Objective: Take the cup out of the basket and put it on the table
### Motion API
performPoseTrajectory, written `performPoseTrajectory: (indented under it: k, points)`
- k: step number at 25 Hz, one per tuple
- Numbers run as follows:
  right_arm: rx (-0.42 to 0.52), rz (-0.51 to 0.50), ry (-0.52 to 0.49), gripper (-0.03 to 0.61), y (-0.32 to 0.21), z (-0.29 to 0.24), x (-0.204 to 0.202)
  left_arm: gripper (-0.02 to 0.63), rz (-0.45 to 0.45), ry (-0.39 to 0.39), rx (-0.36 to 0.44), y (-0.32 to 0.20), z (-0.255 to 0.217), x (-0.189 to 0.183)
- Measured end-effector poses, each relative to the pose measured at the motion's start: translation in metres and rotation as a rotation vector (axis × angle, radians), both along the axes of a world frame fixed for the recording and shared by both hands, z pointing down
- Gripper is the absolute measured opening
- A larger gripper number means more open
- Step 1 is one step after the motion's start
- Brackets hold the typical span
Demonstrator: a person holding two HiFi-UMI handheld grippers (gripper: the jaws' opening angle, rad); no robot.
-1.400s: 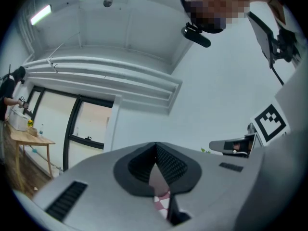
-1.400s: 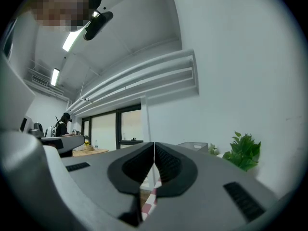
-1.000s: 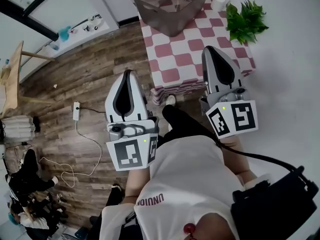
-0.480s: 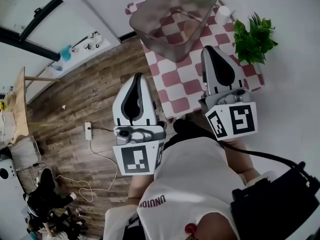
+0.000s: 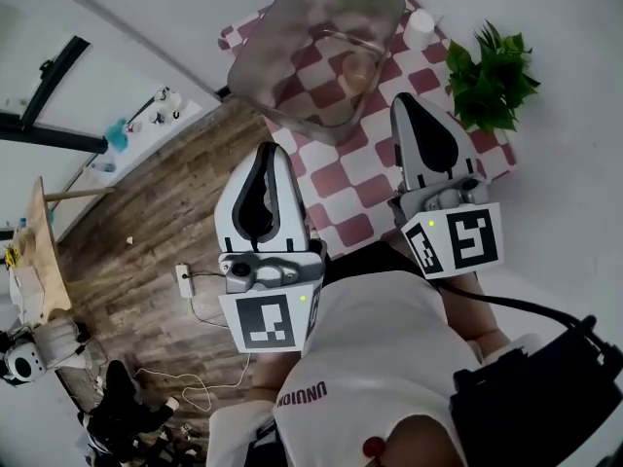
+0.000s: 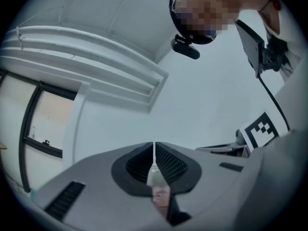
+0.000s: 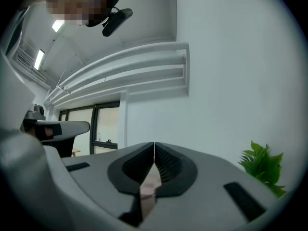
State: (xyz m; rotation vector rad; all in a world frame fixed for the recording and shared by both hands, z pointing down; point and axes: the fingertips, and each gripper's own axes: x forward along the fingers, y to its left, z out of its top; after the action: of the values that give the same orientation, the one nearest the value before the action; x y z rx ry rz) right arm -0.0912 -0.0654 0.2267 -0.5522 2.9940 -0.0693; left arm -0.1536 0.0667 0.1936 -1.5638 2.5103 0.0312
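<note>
Since the earlier frames, both grippers have been brought closer to the table point(image 5: 370, 188), and the basket point(image 5: 263, 66) is now seen more fully in the head view. A translucent grey basket is placed on the red and white checked cloth of the table, and the cup point(image 5: 358, 69), of a pale orange colour, is seen inside it, at its right side. The left gripper point(image 5: 271, 150) is held by the table's edge, short of the basket. The right gripper point(image 5: 407, 99) is held over the cloth, between the basket and a green plant point(image 5: 492, 71). A small white cylinder point(image 5: 420, 29) is placed just beside the basket.

In the left gripper view, the jaws are pressed together with nothing between them, and only a white wall is faced. The marker cube point(image 6: 260, 129) of the right gripper is seen at the right.

In the right gripper view, the jaws are likewise closed and empty. The plant is seen at the lower right, and the left gripper at the left edge.
</note>
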Motion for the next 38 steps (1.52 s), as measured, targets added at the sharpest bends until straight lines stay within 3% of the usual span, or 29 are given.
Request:
performPoseTrajectory:
  k: [3, 6, 13, 21, 27, 38]
  points:
    - [-0.009, 0.035, 0.001, 0.018, -0.010, 0.004, -0.002, 0.011, 0.052, 0.019, -0.033, -0.017, 0.005, -0.012]
    - [-0.012, 0.078, 0.005, 0.018, -0.017, 0.002, -0.007, 0.012, 0.104, -0.028, -0.024, -0.030, -0.004, -0.027]
    - [-0.026, 0.223, 0.021, 0.018, -0.038, 0.008, -0.016, 0.012, 0.359, -0.002, -0.044, -0.078, -0.004, -0.055]
    - [-0.018, 0.342, 0.056, 0.018, -0.048, 0.015, -0.018, 0.012, 0.514, -0.019, -0.052, -0.123, -0.012, -0.082]
    - [-0.008, 0.443, 0.063, 0.018, -0.052, 0.013, -0.012, 0.012, 0.695, 0.049, -0.134, -0.159, 0.004, -0.083]
    - [-0.014, 0.544, 0.063, 0.018, -0.055, 0.014, 0.003, 0.014, 0.725, 0.076, -0.279, -0.213, 0.050, -0.090]
